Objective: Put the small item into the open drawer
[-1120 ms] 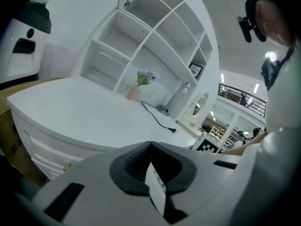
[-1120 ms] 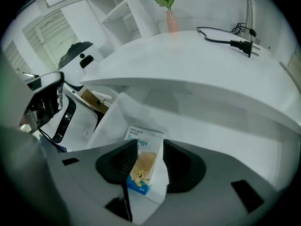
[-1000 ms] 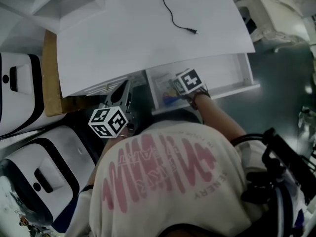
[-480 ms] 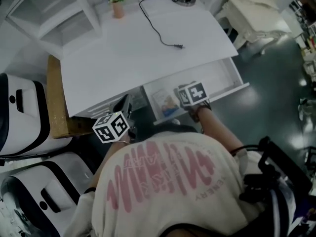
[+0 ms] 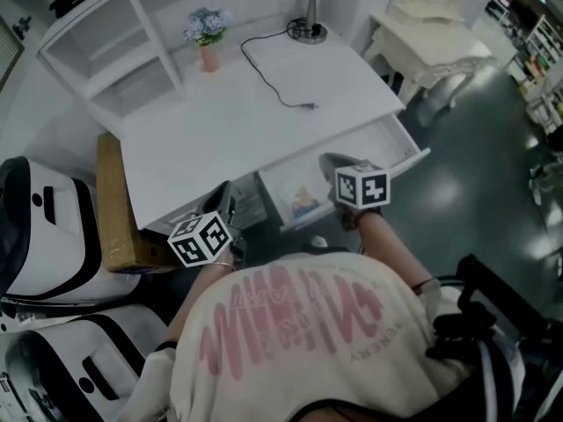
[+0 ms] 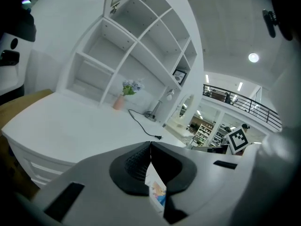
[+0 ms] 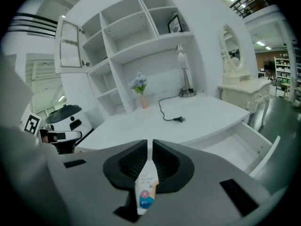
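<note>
The white desk (image 5: 237, 121) has its drawer (image 5: 413, 158) pulled out at the right, also seen in the right gripper view (image 7: 237, 142). A small blue-and-yellow printed item (image 5: 304, 202) lies in the drawer's left end. My right gripper (image 5: 329, 159) hovers over the drawer front. Its jaws are closing, nearly together (image 7: 151, 145), and pinch a white sachet (image 7: 145, 192) with pink and blue print. My left gripper (image 5: 224, 193) stays at the desk's front edge, left of the drawer, shut (image 6: 150, 147) on a small printed packet (image 6: 156, 190).
A black cable with a plug (image 5: 273, 77), a flower vase (image 5: 208, 53) and a lamp base (image 5: 311, 31) stand on the desk. Open shelves (image 5: 106, 42) rise behind. A wooden board (image 5: 114, 214) and white-and-black machines (image 5: 40, 227) are at the left.
The right gripper has come up out of the drawer and now sits over its front edge. The printed item stays in the drawer. The view has tilted up; the left gripper has barely moved.
</note>
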Demonstrator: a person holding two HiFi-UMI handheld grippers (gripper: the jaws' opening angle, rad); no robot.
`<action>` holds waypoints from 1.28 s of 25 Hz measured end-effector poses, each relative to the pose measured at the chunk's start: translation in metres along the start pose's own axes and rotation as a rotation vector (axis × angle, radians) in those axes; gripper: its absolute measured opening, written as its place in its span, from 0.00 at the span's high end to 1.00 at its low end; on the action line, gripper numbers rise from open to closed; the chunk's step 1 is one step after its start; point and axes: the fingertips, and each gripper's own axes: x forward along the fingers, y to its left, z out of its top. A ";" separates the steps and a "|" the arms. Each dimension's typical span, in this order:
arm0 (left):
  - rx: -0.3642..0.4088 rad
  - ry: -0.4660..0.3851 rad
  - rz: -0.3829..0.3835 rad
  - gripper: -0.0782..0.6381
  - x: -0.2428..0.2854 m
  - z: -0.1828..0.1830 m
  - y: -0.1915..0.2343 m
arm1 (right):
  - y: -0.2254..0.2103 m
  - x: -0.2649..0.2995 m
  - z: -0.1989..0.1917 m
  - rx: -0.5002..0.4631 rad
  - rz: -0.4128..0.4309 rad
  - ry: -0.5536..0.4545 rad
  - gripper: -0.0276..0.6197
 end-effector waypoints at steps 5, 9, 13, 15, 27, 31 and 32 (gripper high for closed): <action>0.035 -0.064 -0.039 0.85 -0.024 0.022 -0.016 | 0.024 -0.043 0.027 0.011 0.005 -0.159 0.89; 0.038 -0.100 -0.073 0.85 -0.051 0.028 -0.031 | 0.043 -0.080 0.035 0.025 -0.014 -0.244 0.90; 0.069 -0.123 -0.110 0.85 -0.075 0.028 -0.043 | 0.058 -0.110 0.033 0.023 -0.045 -0.296 0.90; 0.081 -0.123 -0.123 0.85 -0.085 0.024 -0.045 | 0.066 -0.119 0.025 0.005 -0.065 -0.299 0.90; 0.094 -0.112 -0.164 0.85 -0.120 0.010 -0.048 | 0.094 -0.144 -0.012 -0.034 -0.112 -0.268 0.90; 0.103 -0.118 -0.169 0.85 -0.124 0.013 -0.053 | 0.093 -0.150 -0.007 -0.033 -0.120 -0.276 0.90; 0.107 -0.121 -0.169 0.85 -0.124 0.015 -0.054 | 0.092 -0.151 -0.005 -0.032 -0.122 -0.281 0.90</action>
